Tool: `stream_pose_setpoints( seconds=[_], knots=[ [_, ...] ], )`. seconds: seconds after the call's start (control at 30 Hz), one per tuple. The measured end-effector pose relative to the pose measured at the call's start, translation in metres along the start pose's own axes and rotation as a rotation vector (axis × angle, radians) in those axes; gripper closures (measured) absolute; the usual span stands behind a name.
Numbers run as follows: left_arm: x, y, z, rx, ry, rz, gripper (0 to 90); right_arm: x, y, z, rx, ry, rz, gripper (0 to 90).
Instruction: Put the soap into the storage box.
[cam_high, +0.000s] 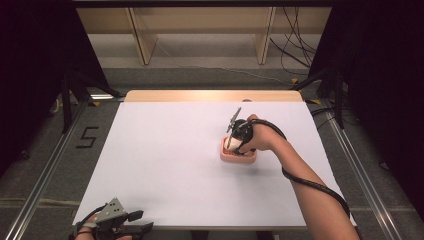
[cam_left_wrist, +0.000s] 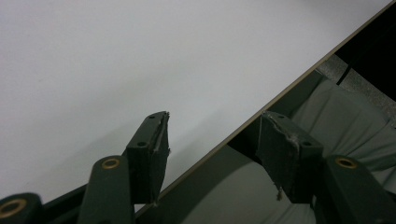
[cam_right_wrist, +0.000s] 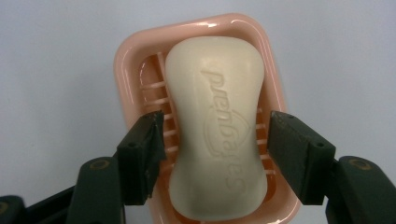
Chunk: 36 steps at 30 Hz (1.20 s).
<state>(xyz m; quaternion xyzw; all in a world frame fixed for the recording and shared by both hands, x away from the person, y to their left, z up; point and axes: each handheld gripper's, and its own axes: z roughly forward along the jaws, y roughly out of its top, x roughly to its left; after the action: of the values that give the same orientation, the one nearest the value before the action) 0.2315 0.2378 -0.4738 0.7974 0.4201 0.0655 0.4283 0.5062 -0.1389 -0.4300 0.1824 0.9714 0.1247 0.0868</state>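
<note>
The right gripper (cam_right_wrist: 212, 140) has its jaws apart, one on each side of the cream soap bar (cam_right_wrist: 215, 126), with a gap showing on both sides. The bar lies lengthwise in the pink soap dish (cam_right_wrist: 128, 60), right of centre on the white worktop (cam_high: 165, 160). The left gripper (cam_left_wrist: 212, 154), jaws apart and holding nothing, sits at the worktop's near edge. Grey carpet (cam_high: 200, 75) and dark curtains lie beyond.

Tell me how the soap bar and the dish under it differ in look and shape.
The soap bar is cream-white and matte; the soap dish is glossy pink. The soap bar is solid, waisted and embossed with lettering; the soap dish is a hollow rounded rectangle with a slatted floor. The soap bar lies inside; the soap dish sits on the white table. Both run lengthwise the same way.
</note>
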Motion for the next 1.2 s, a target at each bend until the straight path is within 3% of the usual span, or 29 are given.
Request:
stream_pose_setpoints(
  seconds=[0.17,0.2,0.27,0.33,0.4,0.43,0.7,0.73,0.77,0.8,0.83,0.97,1.0,1.2],
  knots=[
    [0.0,0.0,0.0,0.0,-0.002,-0.002,42.5,0.001,-0.004,-0.004,-0.008,0.017,0.013,33.2],
    [0.002,0.0,0.0,0.017,0.017,0.017,42.5,0.002,-0.005,-0.006,-0.007,0.014,0.026,32.7],
    [0.001,0.0,0.0,0.015,0.018,0.016,42.5,0.003,-0.006,-0.009,-0.017,0.009,0.039,32.5],
    [0.001,0.0,0.0,-0.006,0.001,0.011,42.5,0.004,-0.009,-0.013,-0.056,-0.01,0.055,32.7],
    [0.002,0.0,0.0,0.014,0.016,0.027,42.5,0.006,-0.012,-0.017,-0.083,-0.008,0.065,32.7],
    [0.001,0.001,-0.001,0.013,-0.005,0.015,42.5,0.007,-0.013,-0.018,-0.088,-0.014,0.079,32.7],
    [0.001,0.001,-0.001,0.007,0.0,0.012,42.5,0.019,-0.028,-0.027,-0.132,-0.03,0.112,33.5],
    [0.001,0.001,0.0,0.008,0.0,0.012,42.5,0.02,-0.03,-0.028,-0.137,-0.039,0.097,33.5],
    [0.001,0.001,-0.001,0.009,0.0,0.012,42.5,0.024,-0.032,-0.029,-0.133,-0.04,0.117,33.7],
    [0.001,0.001,0.0,0.009,0.0,0.012,42.5,0.023,-0.034,-0.03,-0.142,-0.042,0.096,33.7],
    [0.001,0.001,0.0,0.007,0.0,0.01,42.5,0.026,-0.036,-0.03,-0.144,-0.04,0.121,33.7],
    [0.001,0.001,0.0,0.008,0.001,0.01,42.5,0.031,-0.044,-0.033,-0.147,-0.056,0.11,34.1],
    [0.001,0.001,0.0,0.008,0.001,0.01,42.5,0.034,-0.046,-0.034,-0.148,-0.055,0.138,34.2],
    [0.002,0.0,0.0,0.008,0.017,0.014,42.5,0.043,-0.059,-0.037,-0.172,-0.057,0.175,34.7]
  ],
)
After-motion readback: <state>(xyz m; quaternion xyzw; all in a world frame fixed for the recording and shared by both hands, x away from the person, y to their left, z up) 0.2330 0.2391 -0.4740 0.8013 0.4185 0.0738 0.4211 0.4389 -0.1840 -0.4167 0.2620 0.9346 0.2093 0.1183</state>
